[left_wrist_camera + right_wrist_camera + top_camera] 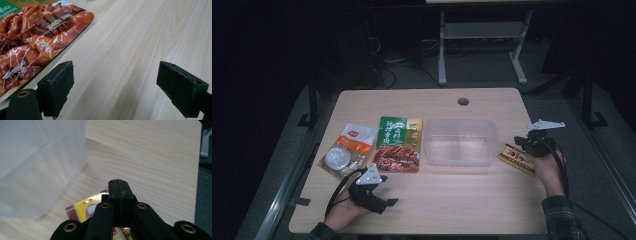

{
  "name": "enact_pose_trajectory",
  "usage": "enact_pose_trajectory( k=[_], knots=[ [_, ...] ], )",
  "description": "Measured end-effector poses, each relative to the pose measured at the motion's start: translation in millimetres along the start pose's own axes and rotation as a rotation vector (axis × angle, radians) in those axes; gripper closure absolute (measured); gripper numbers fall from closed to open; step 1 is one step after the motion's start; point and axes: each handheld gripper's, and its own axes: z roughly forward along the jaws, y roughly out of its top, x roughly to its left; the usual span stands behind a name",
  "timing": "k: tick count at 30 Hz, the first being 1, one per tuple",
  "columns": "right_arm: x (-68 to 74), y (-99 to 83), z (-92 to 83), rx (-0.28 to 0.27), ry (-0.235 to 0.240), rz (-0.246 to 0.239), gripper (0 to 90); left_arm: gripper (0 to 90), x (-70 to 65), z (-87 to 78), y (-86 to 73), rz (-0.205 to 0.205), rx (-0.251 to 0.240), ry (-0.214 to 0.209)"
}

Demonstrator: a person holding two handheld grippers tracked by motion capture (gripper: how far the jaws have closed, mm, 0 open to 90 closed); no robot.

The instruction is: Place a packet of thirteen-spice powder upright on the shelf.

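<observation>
two forearms are coming in from the bottom edge of the high view, each hand carrying a hand-held gripper over the light wooden desk (pixel 452 200).

going by size, the desk is carrying everything. a clear plastic box (pixel 460 141) is sitting near its middle, and in the right gripper view its frosted wall (pixel 37 170) is rising at the left. just left of the box, a green and red meat packet (pixel 398 144) is lying flat; its glossy printed corner (pixel 37 40) is showing in the left gripper view. further left, a white and orange pouch (pixel 348 149) is lying at a slant, close beside the meat packet. right of the box, a small yellow and red packet (pixel 517 158) is lying on the desk near its right edge.

the left hand-held gripper (pixel 374 192) is hovering low over the front of the desk, just below the meat packet. its jaws are standing wide apart with bare wood between them (pixel 115 90).

the right hand-held gripper (pixel 524 145) is sitting at the right end of the small packet. its jaws are pressed together (pixel 120 192), with the packet (pixel 85 210) lying just beneath them; whether they are pinching its edge i cannot tell.
</observation>
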Motion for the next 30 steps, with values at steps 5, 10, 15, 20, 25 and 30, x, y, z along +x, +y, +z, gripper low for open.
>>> enact_pose_trajectory(
  k=[5, 10, 15, 20, 25, 30],
  knots=[
    [-11.8, -7.0, 10.5, 0.050, -0.020, 0.003, 90.0, 13.9, -1.0, 1.4, 0.4, 0.013, 0.008, -0.009],
    [-19.6, -19.0, 16.1, 0.099, -0.016, 0.010, 90.0, 13.8, -0.1, -0.4, -0.4, 0.011, 0.004, -0.005],
    [-20.6, -21.7, 17.3, 0.107, -0.005, 0.004, 90.0, 13.8, -0.6, -0.5, -0.2, 0.014, 0.008, -0.007],
    [-15.8, -22.4, 16.1, 0.112, 0.009, -0.013, 90.0, 13.8, -0.8, -1.2, -0.3, 0.013, 0.008, -0.006],
    [-9.0, -21.4, 16.1, 0.119, 0.034, -0.035, 90.0, 13.9, 0.1, -2.0, -0.9, 0.020, 0.009, -0.005],
    [-2.7, -21.3, 15.6, 0.133, 0.058, -0.065, 90.0, 13.8, -0.6, -1.7, -1.1, 0.015, 0.003, -0.010]
  ],
)
